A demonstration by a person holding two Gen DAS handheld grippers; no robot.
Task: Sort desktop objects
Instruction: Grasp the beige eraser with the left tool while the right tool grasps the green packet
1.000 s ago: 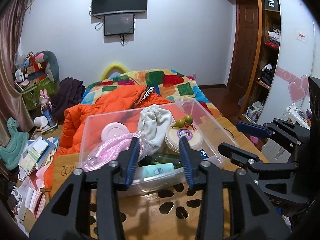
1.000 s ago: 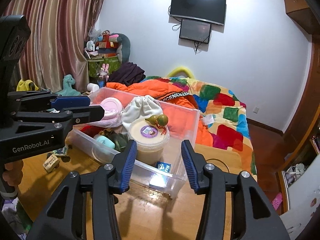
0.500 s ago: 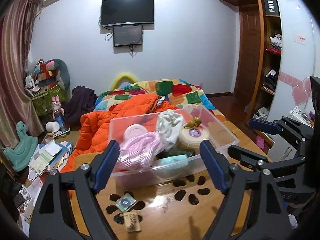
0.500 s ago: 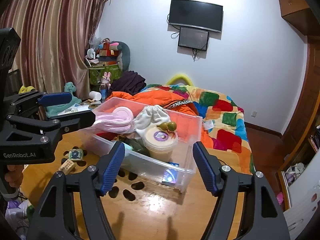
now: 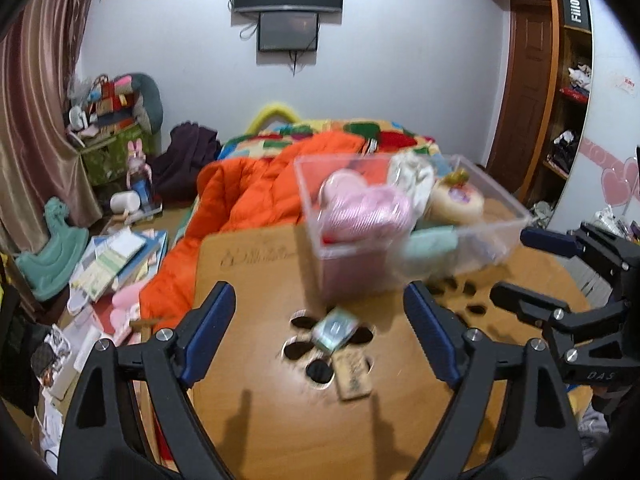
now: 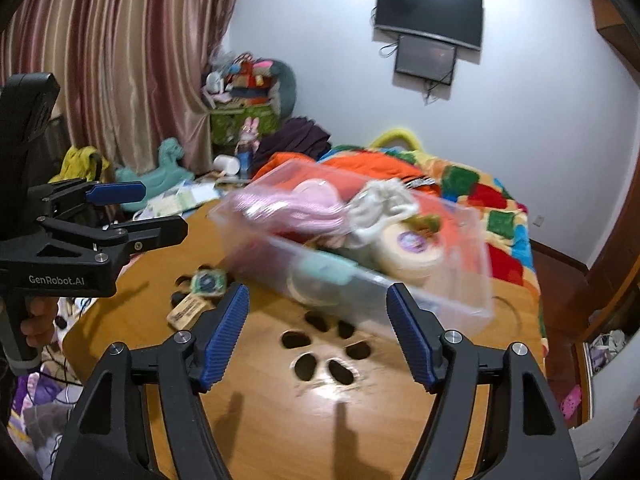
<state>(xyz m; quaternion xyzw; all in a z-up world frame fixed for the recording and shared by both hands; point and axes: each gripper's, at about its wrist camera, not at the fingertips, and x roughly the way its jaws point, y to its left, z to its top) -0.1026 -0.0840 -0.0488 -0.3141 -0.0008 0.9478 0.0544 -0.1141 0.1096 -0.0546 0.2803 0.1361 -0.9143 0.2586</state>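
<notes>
A clear plastic bin [image 5: 500,236] stands at the far side of the round wooden table [image 5: 260,380]. It holds a pink coil [image 5: 368,208], a white cloth bag [image 5: 412,176], a round cream tin [image 5: 456,204] and a mint-green item [image 5: 428,244]. On the table in front of it lie a small green square packet [image 5: 336,328] and a wooden tag [image 5: 354,374]. My left gripper [image 5: 319,288] hangs open above the packet, holding nothing. My right gripper [image 6: 317,290] is open too, short of the bin [image 6: 460,308], with nothing between its fingers.
Dark petal-shaped cutouts [image 6: 306,366] mark the tabletop. Behind the table is a bed with an orange jacket [image 5: 260,196] and a colourful quilt [image 6: 480,196]. Books and papers [image 5: 112,256] litter the floor at left. A hand [image 6: 36,316] grips the left gripper's handle.
Both grippers have drawn back from the bin and their jaws have spread much wider. The green packet and the wooden tag have come into view in front of the bin.
</notes>
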